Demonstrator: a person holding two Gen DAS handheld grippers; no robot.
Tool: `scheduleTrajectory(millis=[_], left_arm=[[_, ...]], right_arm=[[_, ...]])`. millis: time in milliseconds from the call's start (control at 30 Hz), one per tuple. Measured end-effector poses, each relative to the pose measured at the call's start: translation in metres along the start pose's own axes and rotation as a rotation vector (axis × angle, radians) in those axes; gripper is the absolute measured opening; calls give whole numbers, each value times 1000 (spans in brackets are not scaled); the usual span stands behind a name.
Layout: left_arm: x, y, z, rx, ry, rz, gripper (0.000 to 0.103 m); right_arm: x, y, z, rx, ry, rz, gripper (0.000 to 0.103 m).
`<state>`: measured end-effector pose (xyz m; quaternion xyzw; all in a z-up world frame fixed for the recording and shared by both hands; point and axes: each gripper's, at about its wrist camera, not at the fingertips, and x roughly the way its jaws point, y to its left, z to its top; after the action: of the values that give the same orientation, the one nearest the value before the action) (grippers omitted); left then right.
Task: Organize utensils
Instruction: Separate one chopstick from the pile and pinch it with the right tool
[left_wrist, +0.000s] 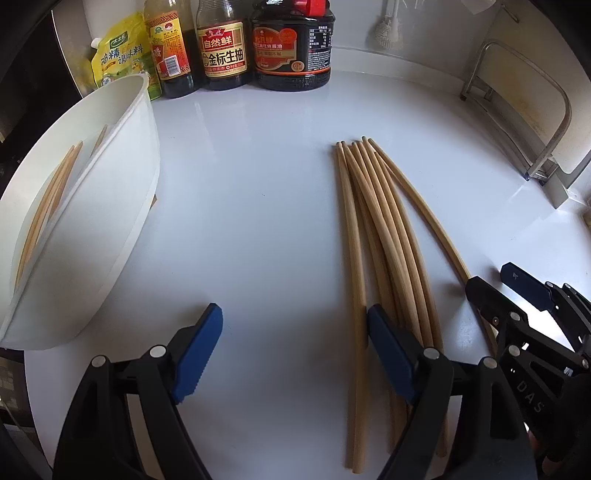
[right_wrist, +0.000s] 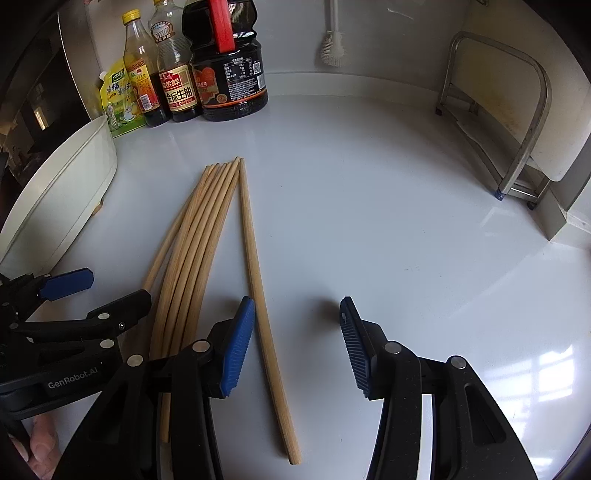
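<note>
Chopsticks (right_wrist: 207, 254) loose on glossy white tabletop (right_wrist: 369, 221). "GenRobot.AI" on left hand-held gripper (left_wrist: 295, 354), "金标生抽" on soy bottle (left_wrist: 221, 48). Both hand-held grippers, right (right_wrist: 297, 332) included, gaping wide, gripping nothing.

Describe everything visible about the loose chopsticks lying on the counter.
The loose chopsticks are plain, light wood, long and thin, about seven in all. They lie flat on the white counter, bunched side by side and partly overlapping, tips pointing toward the sauce bottles. One lies slightly apart on the right side. Both the left gripper and right gripper are open, holding none.
</note>
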<state>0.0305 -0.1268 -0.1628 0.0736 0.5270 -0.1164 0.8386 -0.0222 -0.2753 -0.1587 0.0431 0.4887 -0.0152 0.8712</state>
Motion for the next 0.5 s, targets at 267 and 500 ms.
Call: scheduleTrajectory(millis=[267, 500], left_arm=[[-6, -8, 1, 36, -24, -20, 32], [-9, -11, 1, 53, -9, -57, 7]], right_arm=[[6, 18, 5, -89, -14, -10, 26], [6, 23, 5, -88, -8, 14, 6]])
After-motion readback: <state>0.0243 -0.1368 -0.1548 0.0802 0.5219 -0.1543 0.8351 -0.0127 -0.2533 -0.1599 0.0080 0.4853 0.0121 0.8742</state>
